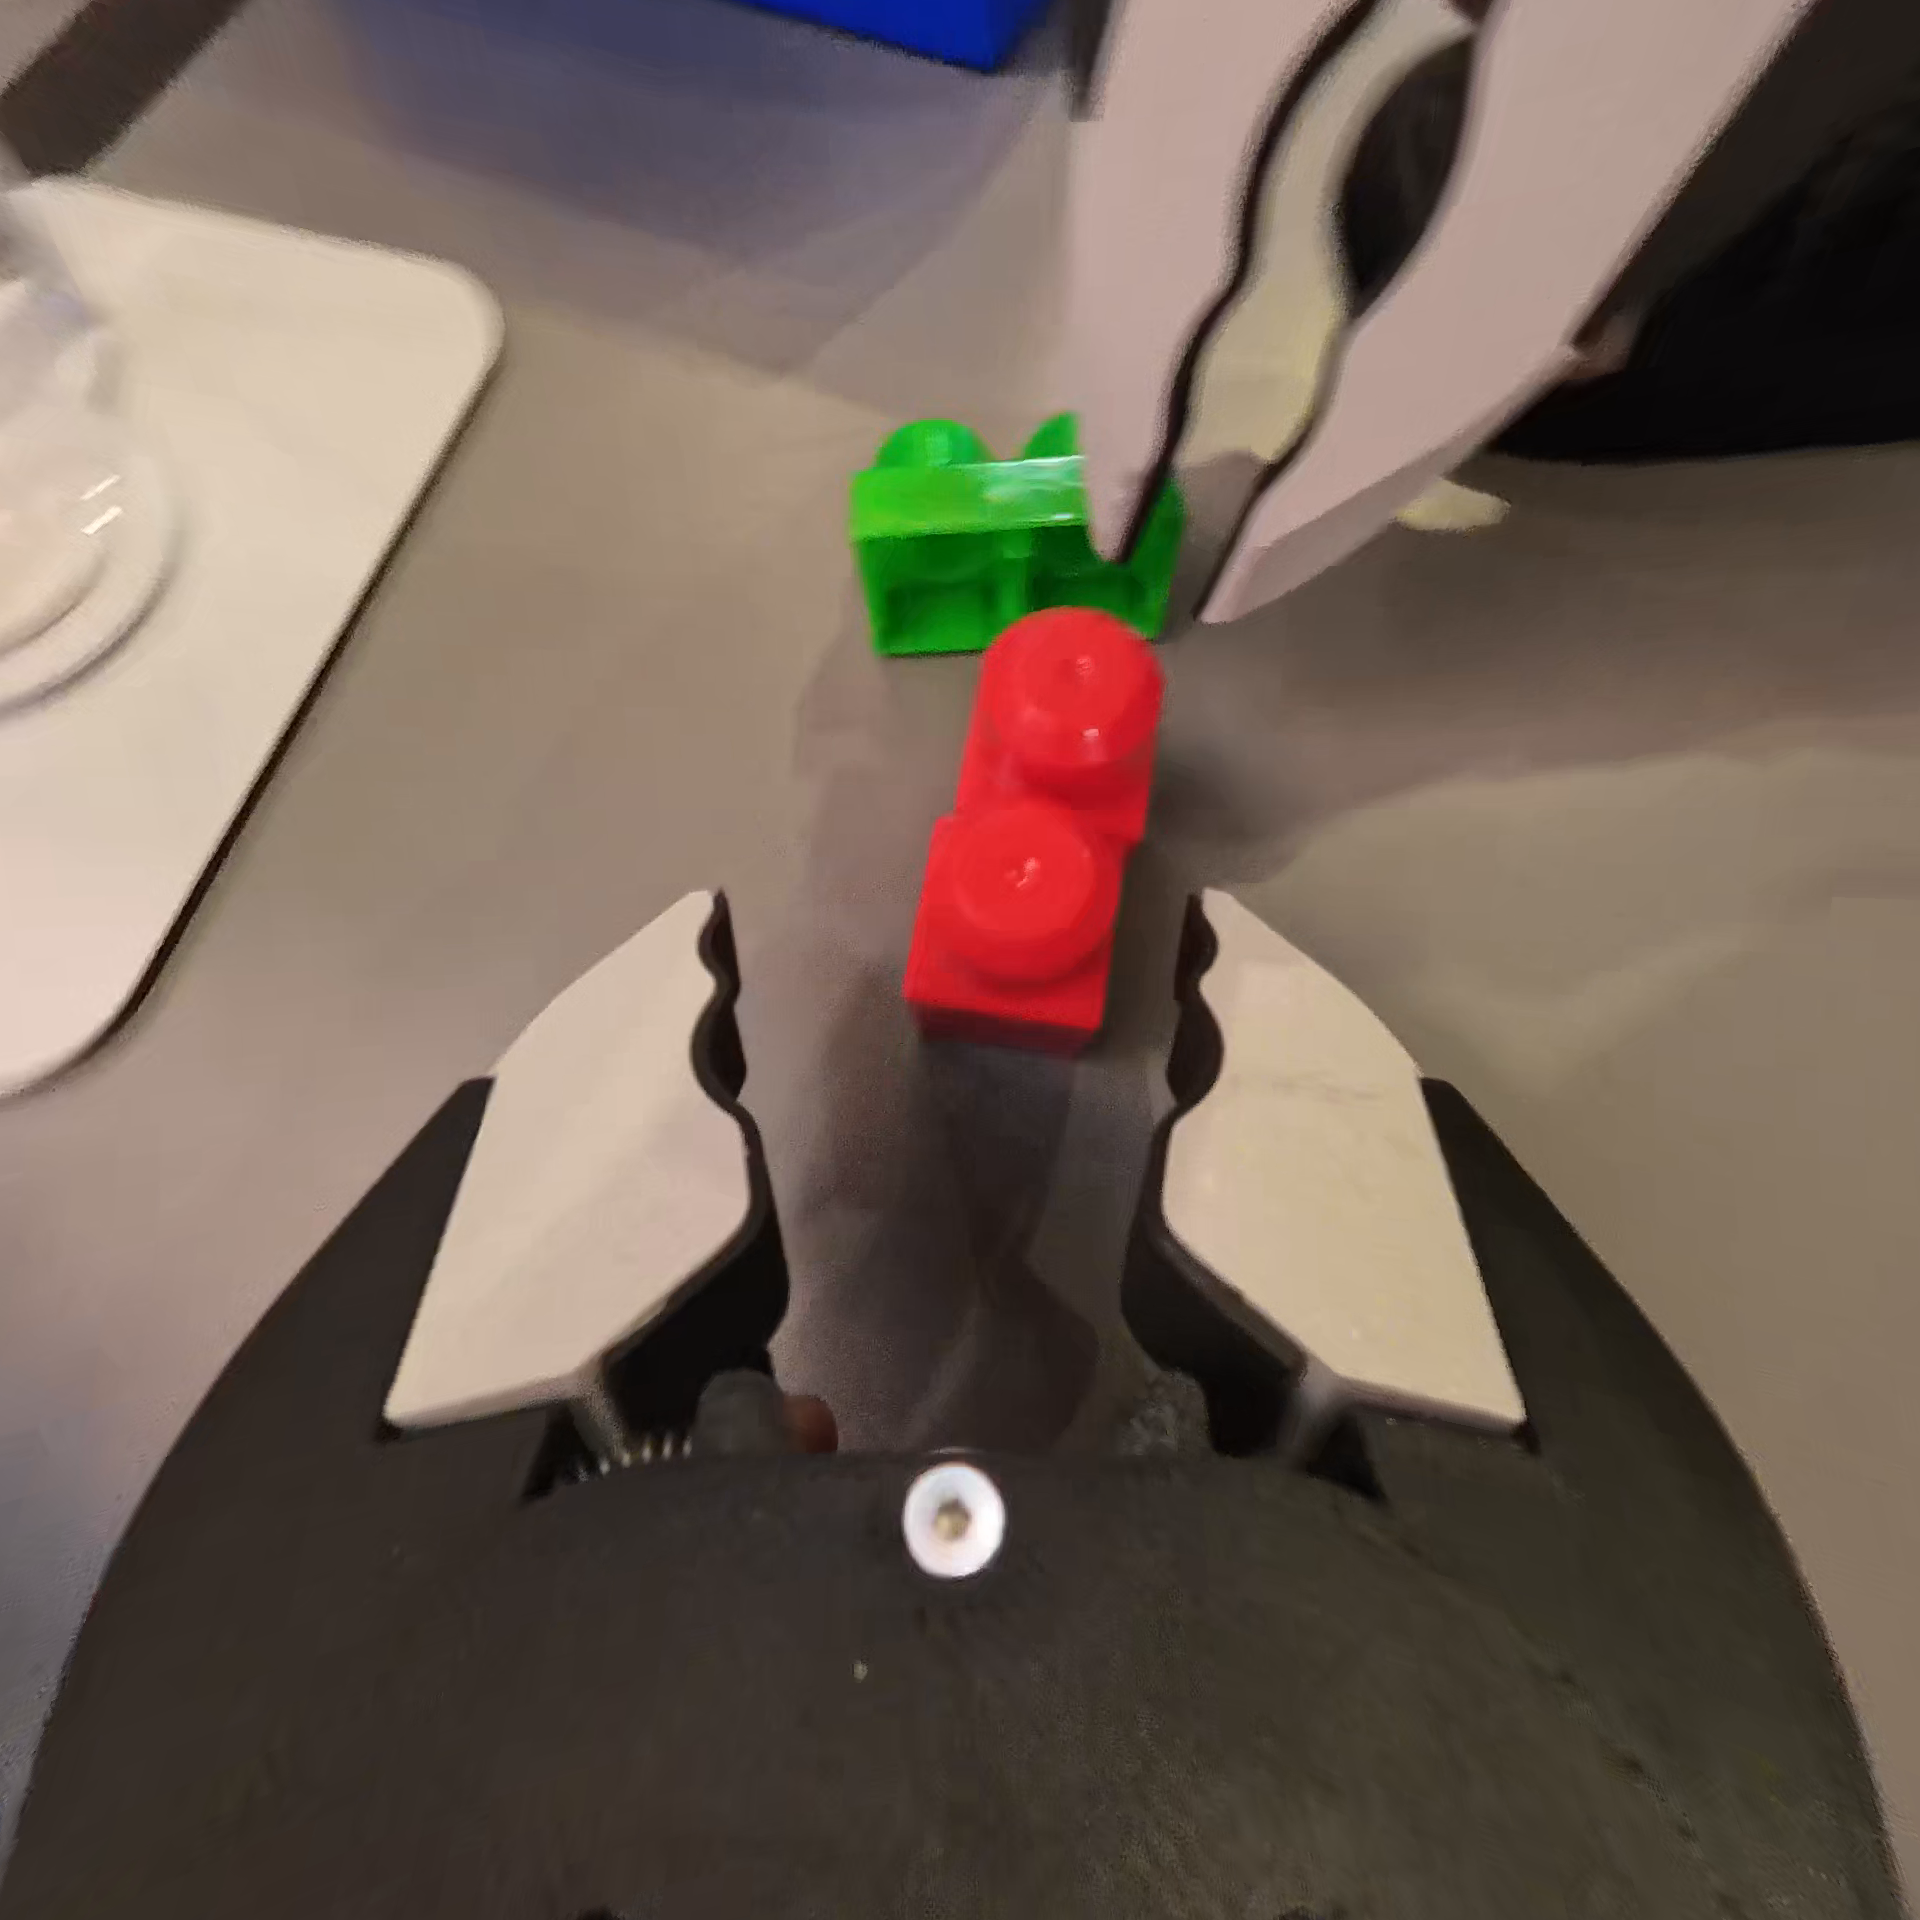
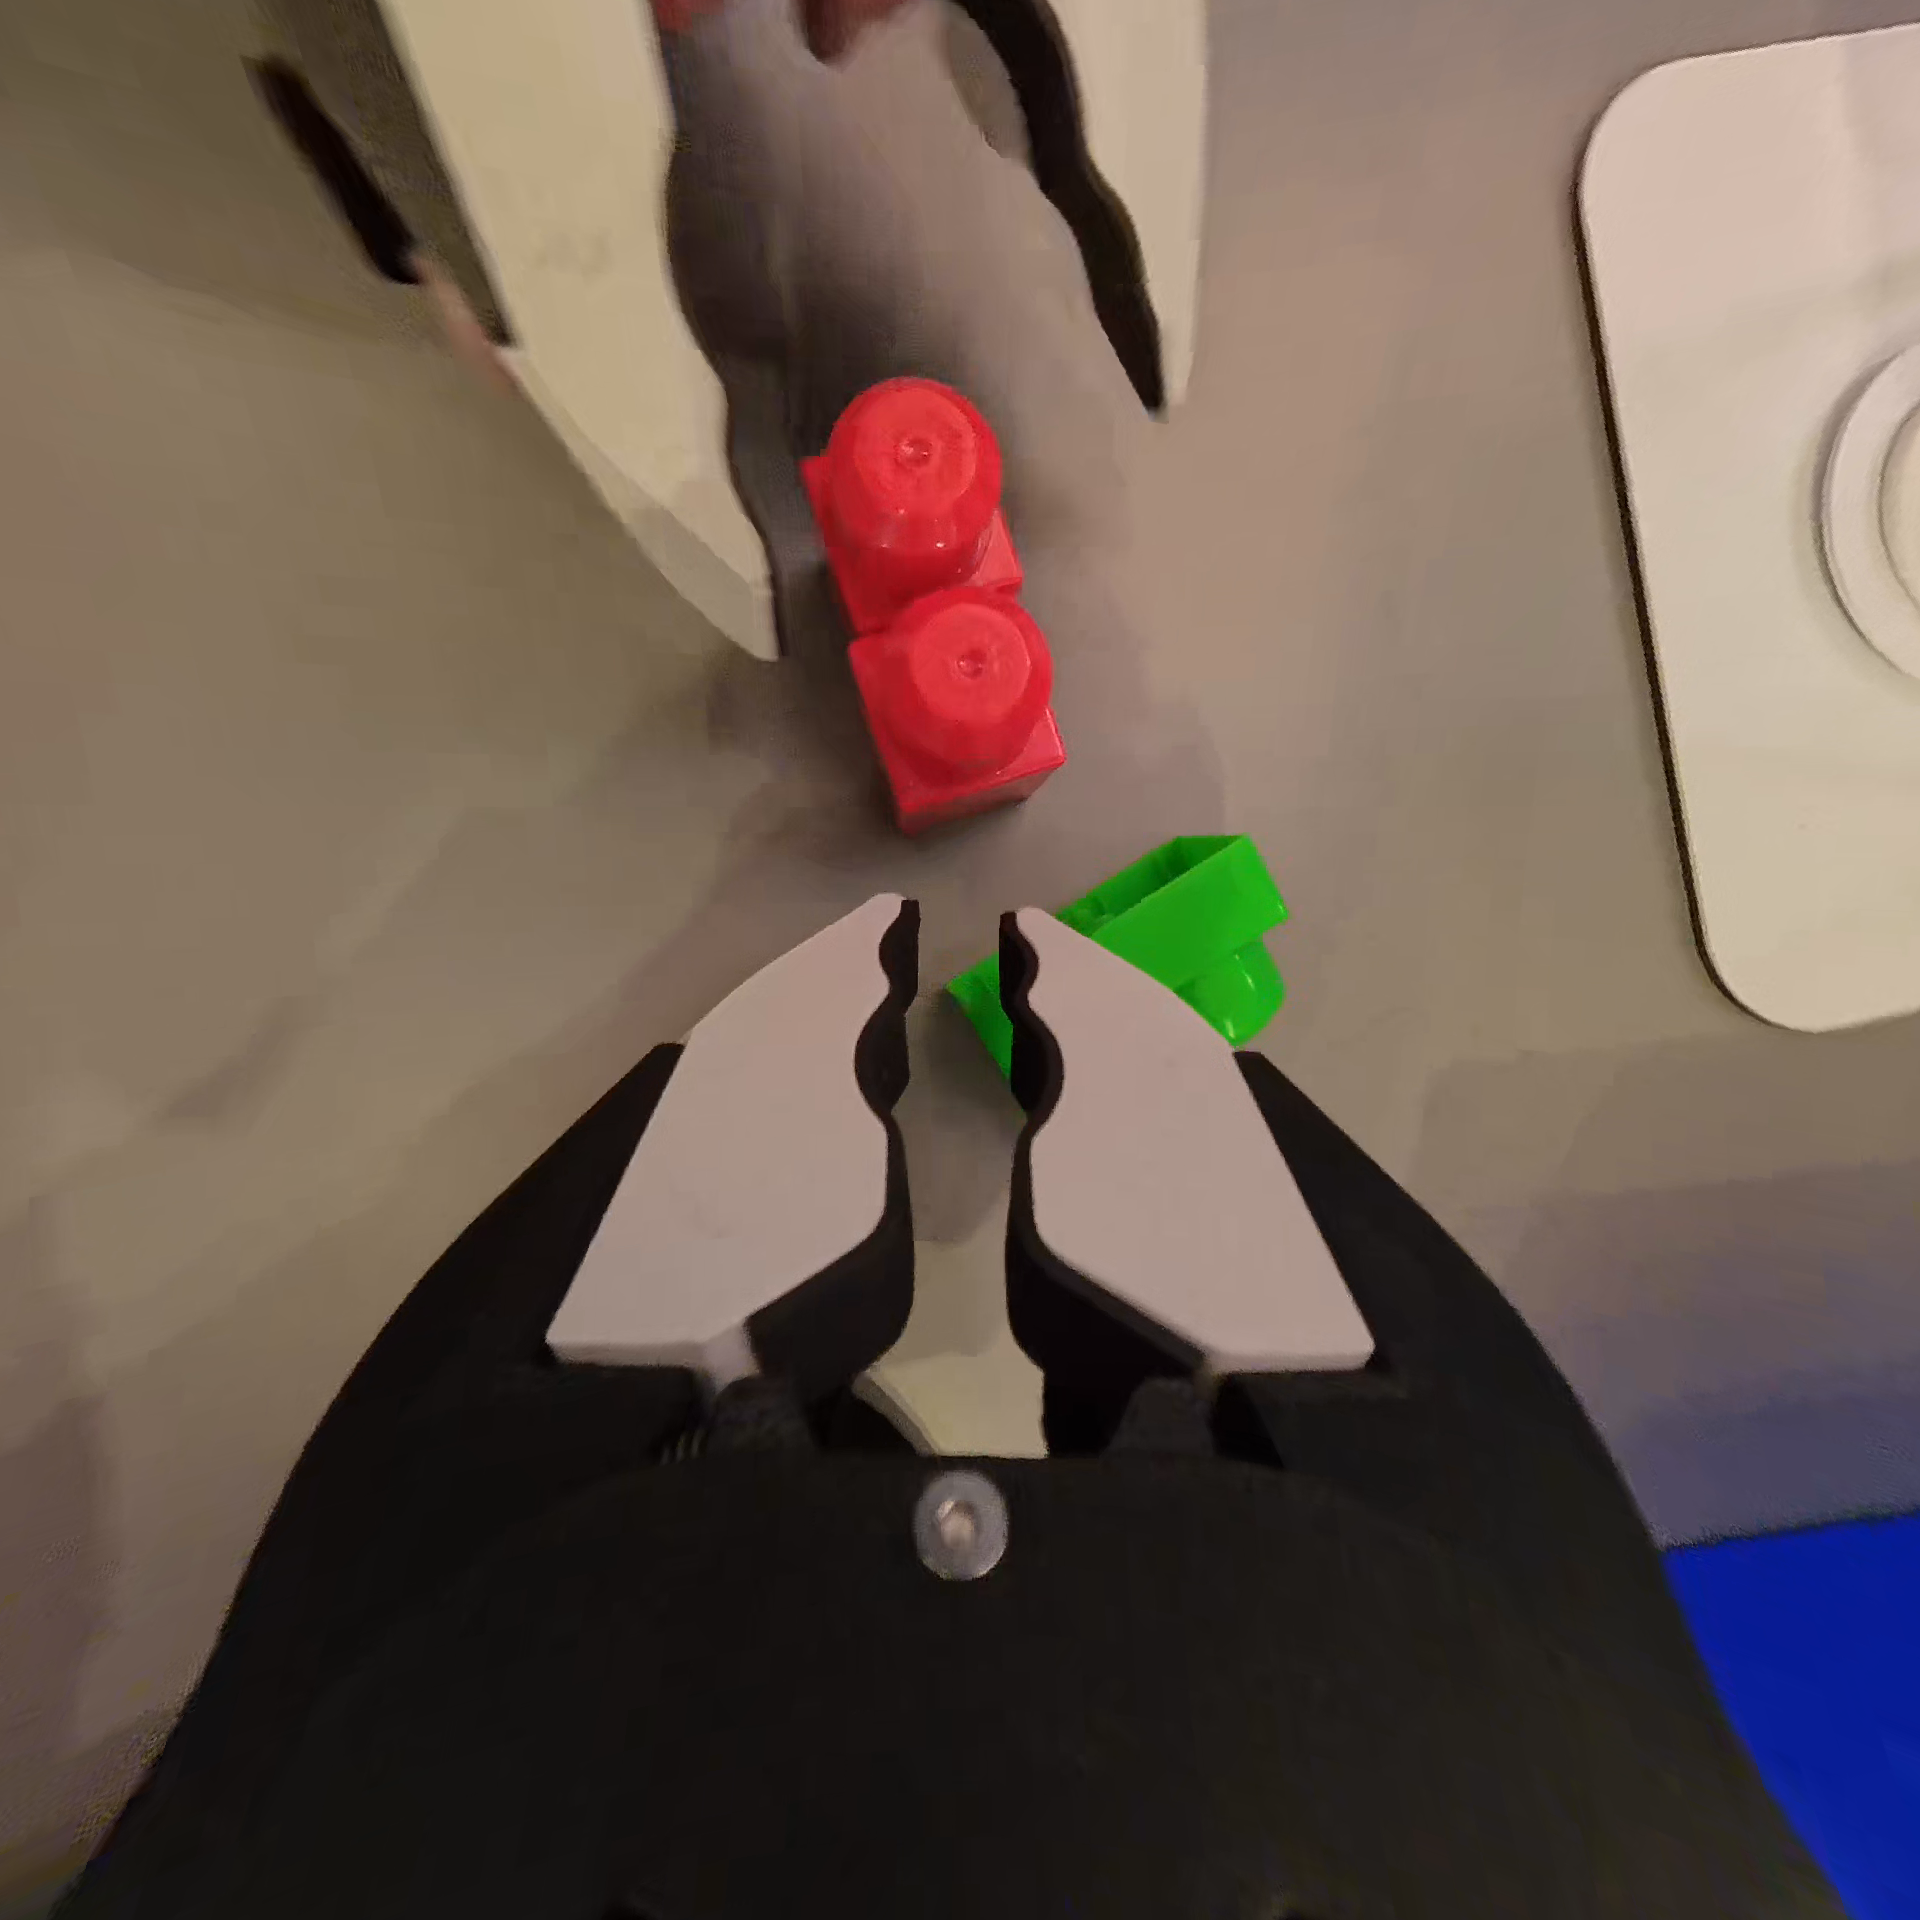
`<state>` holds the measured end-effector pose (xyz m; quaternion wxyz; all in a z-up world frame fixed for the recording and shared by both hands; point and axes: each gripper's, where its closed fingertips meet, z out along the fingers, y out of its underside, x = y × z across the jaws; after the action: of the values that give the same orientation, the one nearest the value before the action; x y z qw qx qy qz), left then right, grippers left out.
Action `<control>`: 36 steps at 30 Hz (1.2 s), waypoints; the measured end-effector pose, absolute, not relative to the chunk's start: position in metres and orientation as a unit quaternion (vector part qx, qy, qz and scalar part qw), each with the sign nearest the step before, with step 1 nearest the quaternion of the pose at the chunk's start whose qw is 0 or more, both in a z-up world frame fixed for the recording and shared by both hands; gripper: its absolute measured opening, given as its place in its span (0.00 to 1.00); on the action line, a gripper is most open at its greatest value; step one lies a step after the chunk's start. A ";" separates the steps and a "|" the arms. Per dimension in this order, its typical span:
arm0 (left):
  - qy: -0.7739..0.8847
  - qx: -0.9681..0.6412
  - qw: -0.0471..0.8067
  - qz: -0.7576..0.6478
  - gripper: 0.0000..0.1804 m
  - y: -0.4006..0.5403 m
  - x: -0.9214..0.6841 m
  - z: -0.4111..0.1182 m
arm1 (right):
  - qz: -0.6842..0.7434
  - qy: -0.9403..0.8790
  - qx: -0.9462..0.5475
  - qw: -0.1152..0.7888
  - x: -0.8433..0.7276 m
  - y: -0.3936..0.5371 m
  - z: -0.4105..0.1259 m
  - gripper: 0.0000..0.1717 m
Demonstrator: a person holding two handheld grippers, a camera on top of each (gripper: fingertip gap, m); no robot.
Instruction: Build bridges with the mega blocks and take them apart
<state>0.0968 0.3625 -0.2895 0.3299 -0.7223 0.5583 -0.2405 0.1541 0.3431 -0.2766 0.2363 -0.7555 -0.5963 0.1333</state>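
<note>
- The left gripper (image 1: pixel 956 914) had its jaws spread wide with nothing in them; the red block (image 1: pixel 1023 862) stood on the table (image 1: pixel 1455 935) just ahead of the tips, its near end roughly between them, clear of both pads.
- The right gripper (image 2: pixel 958 914) had its jaws narrowed to a slim gap that showed only table; it gripped nothing.
- The green block (image 2: pixel 1174 935) lay tipped on its side just right of and partly under the right-hand finger, its hollow underside facing the red block. Whether the finger touched it could not be told.
- Both blocks looked like hollow, hard plastic, so probably light and stiff, with glossy faces that might slip under a shallow pinch.
- The red block's flat long sides seemed the best hold, low on the body below the two round studs, which would likely roll out of the pads.
- The green block would likely skid or spin if nudged; a pinch across its flat side walls seemed safer than on its rounded stud.
- A pale tray (image 1: pixel 260 520) sat well off to one side.
</note>
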 end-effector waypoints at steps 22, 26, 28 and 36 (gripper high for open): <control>0.386 -0.835 0.320 -0.228 0.43 0.341 0.097 -0.300 | 0.090 -0.511 -0.818 0.248 0.149 0.353 -0.296 0.01; 0.378 -0.841 0.329 -0.204 0.47 0.345 0.105 -0.304 | 0.113 -0.518 -0.811 0.246 0.136 0.345 -0.298 0.00; 0.376 -0.839 0.335 -0.204 0.47 0.348 0.106 -0.303 | 0.130 -0.525 -0.804 0.249 0.129 0.342 -0.295 0.00; 0.424 -0.810 0.339 -0.221 0.55 0.360 0.093 -0.300 | 0.190 -0.530 -0.790 0.244 0.124 0.330 -0.287 0.00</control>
<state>0.0932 0.3597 -0.2996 0.3389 -0.8100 0.4242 -0.2214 0.1241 0.3297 -0.2865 0.2441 -0.7897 -0.5297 0.1904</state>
